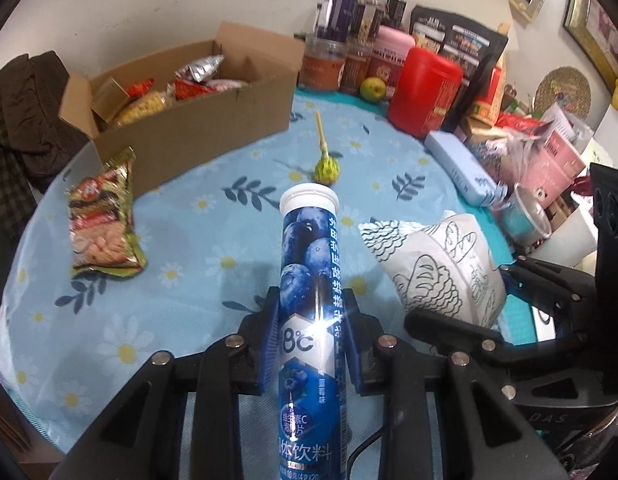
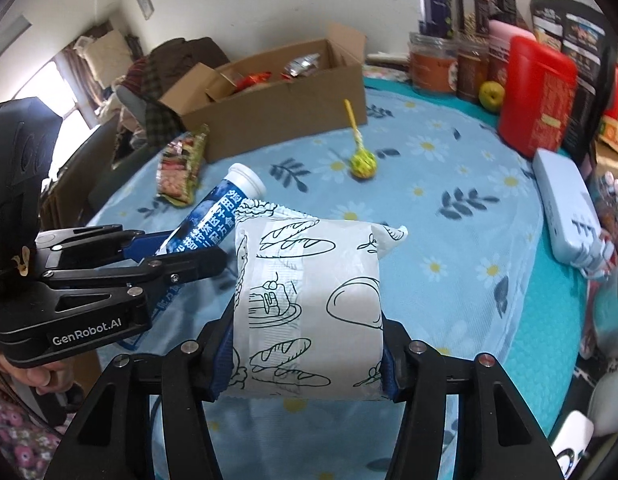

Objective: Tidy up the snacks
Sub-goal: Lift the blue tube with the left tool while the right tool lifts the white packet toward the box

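Daisy-printed blue cloth covers the round desk. Nearest, the left claw is clamped on a blue blueberry-print tube with a white cap, and the right claw is clamped on a white pouch with bread line drawings, both held clear of the cloth. Beyond the tube lie a green wrapped lollipop on a yellow stick and a green-edged snack packet. Farthest stands the open brown cardboard box, part filled. Both items look to be mid-carry; next, each must reach over the box and be released inside.

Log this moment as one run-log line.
left tongs: shut on blue tube | right tongs: shut on bread packet | box: open
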Action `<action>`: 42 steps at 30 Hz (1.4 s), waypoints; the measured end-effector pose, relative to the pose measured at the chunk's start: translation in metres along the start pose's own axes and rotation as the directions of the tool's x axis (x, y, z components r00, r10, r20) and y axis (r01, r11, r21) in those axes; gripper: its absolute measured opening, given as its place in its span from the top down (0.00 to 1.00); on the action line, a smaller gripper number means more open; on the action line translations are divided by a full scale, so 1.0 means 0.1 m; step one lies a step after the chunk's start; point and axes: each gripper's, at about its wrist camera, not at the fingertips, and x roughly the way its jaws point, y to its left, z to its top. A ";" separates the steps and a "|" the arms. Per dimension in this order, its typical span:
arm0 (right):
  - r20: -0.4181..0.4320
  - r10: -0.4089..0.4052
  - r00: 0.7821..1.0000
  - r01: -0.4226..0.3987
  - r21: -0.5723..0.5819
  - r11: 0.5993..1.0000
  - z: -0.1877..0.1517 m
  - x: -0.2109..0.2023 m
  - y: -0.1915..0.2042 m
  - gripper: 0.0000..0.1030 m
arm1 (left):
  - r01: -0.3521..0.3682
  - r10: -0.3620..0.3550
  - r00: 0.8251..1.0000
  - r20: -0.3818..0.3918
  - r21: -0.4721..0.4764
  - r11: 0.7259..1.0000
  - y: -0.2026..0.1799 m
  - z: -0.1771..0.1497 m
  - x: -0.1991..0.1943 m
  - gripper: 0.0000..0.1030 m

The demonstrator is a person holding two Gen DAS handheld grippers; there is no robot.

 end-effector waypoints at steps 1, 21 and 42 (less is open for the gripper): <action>0.008 0.005 1.000 -0.005 -0.007 1.000 0.02 -0.02 0.02 0.45 | 0.000 0.000 1.000 0.010 -0.002 1.000 0.01 0.02 -0.04 0.73; 0.188 0.093 0.978 -0.058 -0.187 0.981 0.74 -0.36 0.46 0.45 | 0.009 0.003 0.966 0.257 -0.043 0.999 0.22 0.54 -0.70 0.73; 0.324 0.161 0.933 -0.048 -0.330 0.943 2.08 -0.30 0.66 0.46 | 0.009 0.024 0.914 0.405 -0.080 0.997 0.85 1.68 -0.90 0.73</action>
